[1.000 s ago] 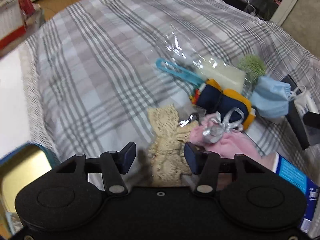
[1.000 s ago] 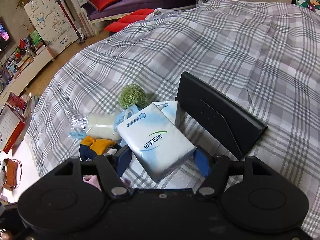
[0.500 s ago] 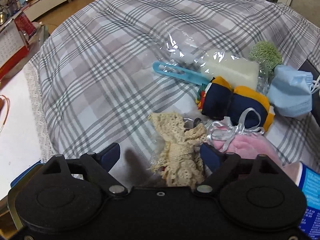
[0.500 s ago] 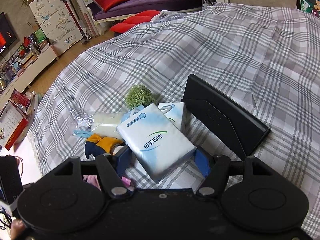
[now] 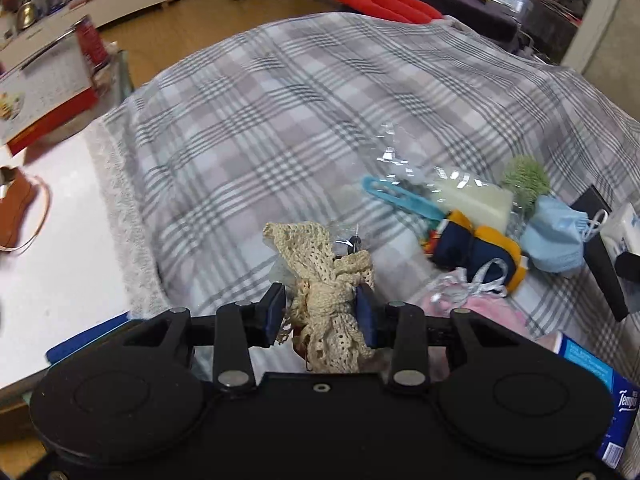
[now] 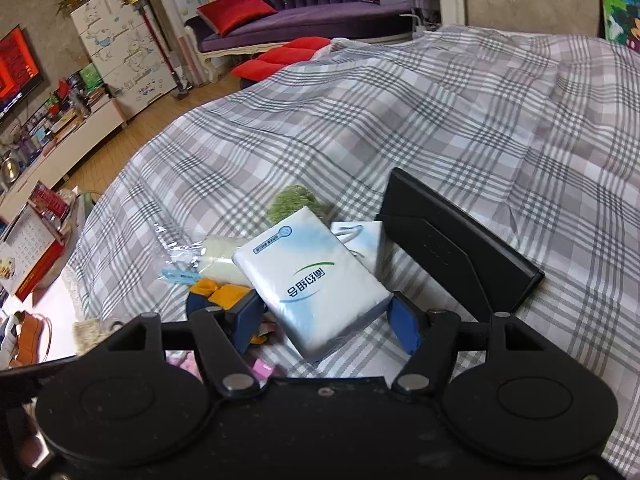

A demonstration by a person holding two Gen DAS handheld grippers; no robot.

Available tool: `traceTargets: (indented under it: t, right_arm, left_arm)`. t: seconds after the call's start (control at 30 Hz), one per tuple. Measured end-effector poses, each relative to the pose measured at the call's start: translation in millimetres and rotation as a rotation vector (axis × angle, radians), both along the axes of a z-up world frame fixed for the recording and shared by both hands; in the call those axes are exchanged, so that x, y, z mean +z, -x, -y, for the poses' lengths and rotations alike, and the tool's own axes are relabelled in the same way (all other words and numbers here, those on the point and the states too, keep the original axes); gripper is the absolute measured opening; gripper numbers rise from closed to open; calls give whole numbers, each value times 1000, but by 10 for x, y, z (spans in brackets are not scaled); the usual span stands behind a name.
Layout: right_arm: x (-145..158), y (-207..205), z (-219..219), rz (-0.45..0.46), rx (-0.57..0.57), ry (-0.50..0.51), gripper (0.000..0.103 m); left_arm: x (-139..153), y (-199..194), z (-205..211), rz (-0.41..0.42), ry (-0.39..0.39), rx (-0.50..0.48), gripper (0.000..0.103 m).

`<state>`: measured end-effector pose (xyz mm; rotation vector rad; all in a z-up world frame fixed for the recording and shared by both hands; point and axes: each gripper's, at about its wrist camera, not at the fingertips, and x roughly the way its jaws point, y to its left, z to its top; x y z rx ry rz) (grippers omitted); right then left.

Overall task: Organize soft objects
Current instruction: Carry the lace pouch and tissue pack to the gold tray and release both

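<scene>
**A:** Lace first, then? What is my left gripper (image 5: 321,314) doing?

**B:** I have its two blue pads pressed in on the cream crochet lace bundle (image 5: 327,296), clenched at the bunched waist, so the loose top fans out above the jaws and the tail hangs below. I'd judge the knot gives the firmest bite on something this floppy. It sits raised over the near edge of the plaid blanket (image 5: 256,120).

**A:** And the right?

**B:** My right gripper (image 6: 325,322) is grasping the white tissue pack (image 6: 312,284) by its near end, one pad on each long side, the pack angled away over the blanket. Gripped across the narrow width, the soft wrapper should dent rather than slip.

**A:** What remains in the heap?

**B:** The navy and orange fabric piece (image 5: 476,250), blue face mask (image 5: 554,234), pink pouch with silver ribbon (image 5: 472,300), green fuzzy ball (image 5: 524,180) and bagged sponge (image 5: 470,198), all huddled just beside the black stand (image 6: 456,244). Sorting looks early.
</scene>
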<state>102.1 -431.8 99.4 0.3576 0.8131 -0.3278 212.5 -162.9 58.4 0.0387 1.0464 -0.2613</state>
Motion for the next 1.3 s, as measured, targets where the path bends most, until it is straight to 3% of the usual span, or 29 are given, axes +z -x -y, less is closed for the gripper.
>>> traceTargets:
  t: [0.13, 0.33, 0.53, 0.8, 1.0, 1.3]
  right_arm:
    - [63, 1, -222, 16, 75, 1, 67]
    - [111, -21, -875, 24, 283, 36, 67]
    - [49, 25, -1634, 0, 516, 56, 67]
    - [-140, 164, -2317, -81, 762, -5, 67]
    - [-256, 303, -2641, -107, 837, 26, 67]
    - [-318, 379, -2806, -71, 883, 11, 67]
  left_arm:
    - [-10, 72, -376, -22, -48, 66, 39]
    - [-175, 304, -954, -77, -112, 170, 39]
    - [-334, 705, -1358, -135, -92, 248, 39]
    - [-484, 1195, -1526, -188, -94, 263, 39]
    - [-612, 1379, -1536, -213, -98, 265, 40]
    - [-716, 1508, -1559, -224, -88, 305, 44]
